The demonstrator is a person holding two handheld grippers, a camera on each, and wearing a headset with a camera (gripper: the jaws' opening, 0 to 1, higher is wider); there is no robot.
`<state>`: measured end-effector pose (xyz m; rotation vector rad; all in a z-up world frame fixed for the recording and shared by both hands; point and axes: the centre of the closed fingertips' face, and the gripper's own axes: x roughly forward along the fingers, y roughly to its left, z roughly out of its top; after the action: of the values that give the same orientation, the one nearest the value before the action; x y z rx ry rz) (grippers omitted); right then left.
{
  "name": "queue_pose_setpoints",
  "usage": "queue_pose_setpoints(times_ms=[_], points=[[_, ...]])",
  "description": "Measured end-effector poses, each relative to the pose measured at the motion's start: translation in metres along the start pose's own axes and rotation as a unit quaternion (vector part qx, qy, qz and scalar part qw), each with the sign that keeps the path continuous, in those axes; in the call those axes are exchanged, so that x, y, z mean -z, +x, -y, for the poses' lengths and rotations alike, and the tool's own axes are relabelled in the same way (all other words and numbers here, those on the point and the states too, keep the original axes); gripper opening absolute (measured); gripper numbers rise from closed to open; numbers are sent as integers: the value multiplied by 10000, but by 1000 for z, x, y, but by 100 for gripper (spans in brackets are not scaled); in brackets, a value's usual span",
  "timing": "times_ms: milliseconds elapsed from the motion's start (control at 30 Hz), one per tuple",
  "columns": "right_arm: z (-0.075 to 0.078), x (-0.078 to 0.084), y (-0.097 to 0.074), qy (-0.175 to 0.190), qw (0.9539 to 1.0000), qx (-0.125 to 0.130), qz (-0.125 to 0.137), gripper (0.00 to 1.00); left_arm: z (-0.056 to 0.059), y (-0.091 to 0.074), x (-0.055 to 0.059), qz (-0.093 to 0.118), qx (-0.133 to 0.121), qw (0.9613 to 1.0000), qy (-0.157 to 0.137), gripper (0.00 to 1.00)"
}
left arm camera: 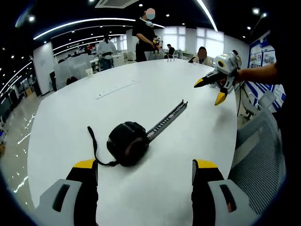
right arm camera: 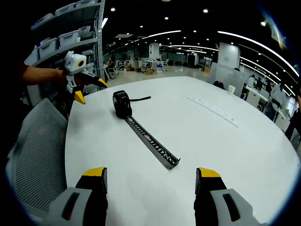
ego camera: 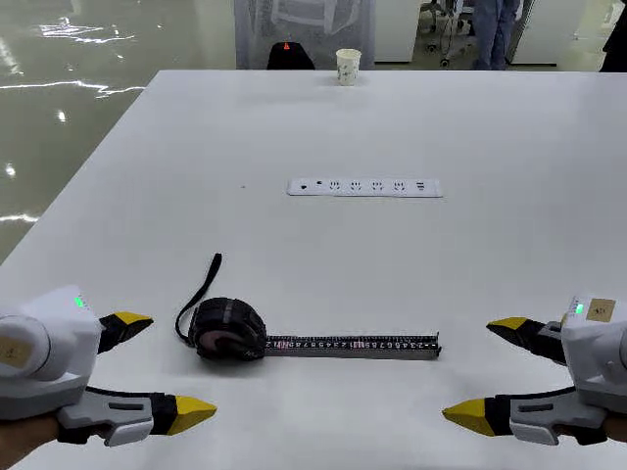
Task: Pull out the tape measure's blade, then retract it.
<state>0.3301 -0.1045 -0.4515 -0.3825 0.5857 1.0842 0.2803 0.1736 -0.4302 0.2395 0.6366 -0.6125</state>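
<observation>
A black tape measure [ego camera: 227,329] lies on the white table [ego camera: 392,127] with a black wrist strap [ego camera: 199,289] curling off to its left. Its blade [ego camera: 353,345] is pulled out flat to the right, ending at a hook. My left gripper [ego camera: 165,364] hovers open near the table's front left, a short way from the case [left arm camera: 127,142]. My right gripper [ego camera: 495,369] is open at the front right, just beyond the blade's end [right arm camera: 171,162]. Neither gripper touches the tape. Each gripper shows in the other's view: the right gripper [left arm camera: 211,89] and the left gripper [right arm camera: 87,89].
A white power strip [ego camera: 364,187] lies flat at mid-table. A paper cup [ego camera: 348,66] stands at the far edge, with a chair behind it. A mesh chair [right arm camera: 33,150] sits close to the table's near side. People stand farther off in the room.
</observation>
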Motion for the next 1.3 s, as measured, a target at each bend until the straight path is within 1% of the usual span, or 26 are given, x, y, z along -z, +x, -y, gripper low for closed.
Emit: queue_pose_setpoints(times_ms=[200, 367, 467, 567, 667, 733, 800, 900, 1000, 1067, 1100, 1300], points=[[-8, 1, -4, 159, 9998, 92, 117, 79, 6, -2, 4, 80, -84, 9998, -164, 81], [-15, 1, -6, 290, 9992, 168, 199, 82, 13, -6, 4, 186, -182, 9992, -301, 84], [-19, 2, -6, 374, 9988, 210, 225, 83, 17, -8, 5, 212, -268, 9988, -356, 86], [-22, 1, -6, 440, 9983, 269, 272, 84, 21, -9, 3, 329, -346, 9979, -445, 87], [-26, 0, -6, 494, 9979, 299, 296, 85, 28, -8, 1, 365, -347, 9975, -493, 88], [-28, -2, -6, 544, 9974, 337, 329, 86, 27, -7, 1, 379, -351, 9974, -496, 89], [-30, -4, -7, 610, 9966, 384, 390, 87, 28, -7, 1, 400, -412, 9969, -533, 89], [-34, -5, -8, 693, 9956, 438, 454, 88, 31, -8, -1, 489, -488, 9957, -620, 91], [-38, -7, -9, 778, 9945, 494, 506, 90, 36, -7, -1, 518, -545, 9952, -632, 94], [-40, -8, -9, 795, 9941, 519, 524, 91, 37, -7, -1, 540, -566, 9945, -696, 94], [-41, -8, -10, 800, 9939, 552, 528, 92, 39, -8, -3, 577, -578, 9938, -759, 95], [-45, -13, -11, 892, 9919, 681, 600, 95, 49, -7, -6, 659, -642, 9922, -841, 97]])
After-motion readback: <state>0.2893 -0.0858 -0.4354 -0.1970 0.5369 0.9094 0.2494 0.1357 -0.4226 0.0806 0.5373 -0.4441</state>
